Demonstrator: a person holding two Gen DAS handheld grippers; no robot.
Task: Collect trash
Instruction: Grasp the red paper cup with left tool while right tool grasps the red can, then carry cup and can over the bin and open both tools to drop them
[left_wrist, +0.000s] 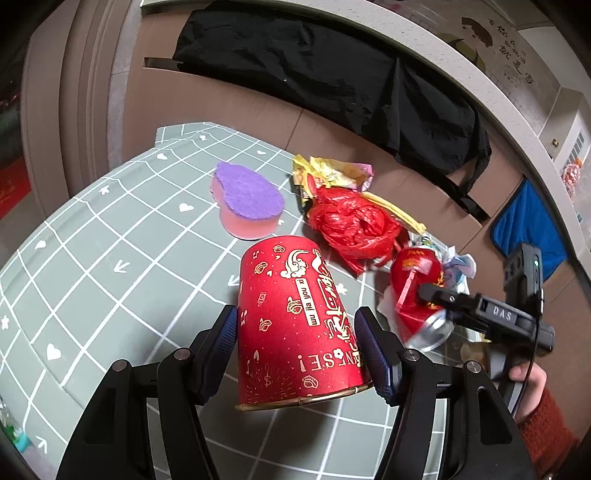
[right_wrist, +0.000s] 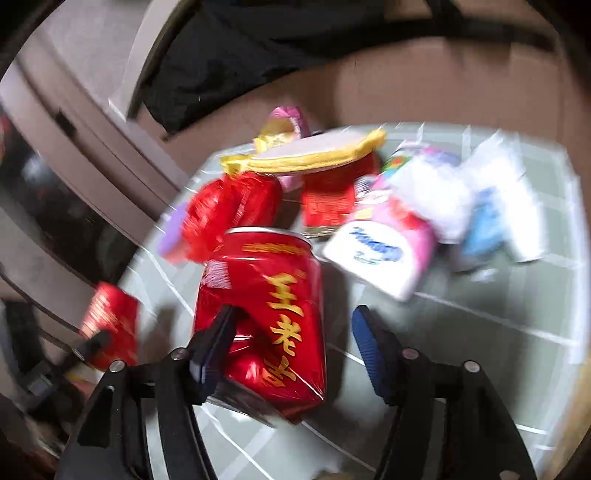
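Red paper cup (left_wrist: 295, 325) with gold print, upside down, rim toward the camera, tilted, clamped between the 2 pads of the left tool (left_wrist: 295, 343). Dented red drink can (right_wrist: 266, 314) with gold Chinese characters, standing slightly tilted on the green grid-patterned desk (left_wrist: 110, 258), between the pads of the right tool (right_wrist: 291, 347); left pad touching it, right pad clear. Crumpled red plastic bag (left_wrist: 354, 225) just behind the cup. Crumpled yellow wrapper (left_wrist: 332, 171) touching the bag's far side. White and pink tissue pack (right_wrist: 384, 251) lying right of the can, blurred. Crumpled white and blue wrappers (right_wrist: 491, 206) further right, blurred. Second red can (right_wrist: 328, 203) behind, blurred.
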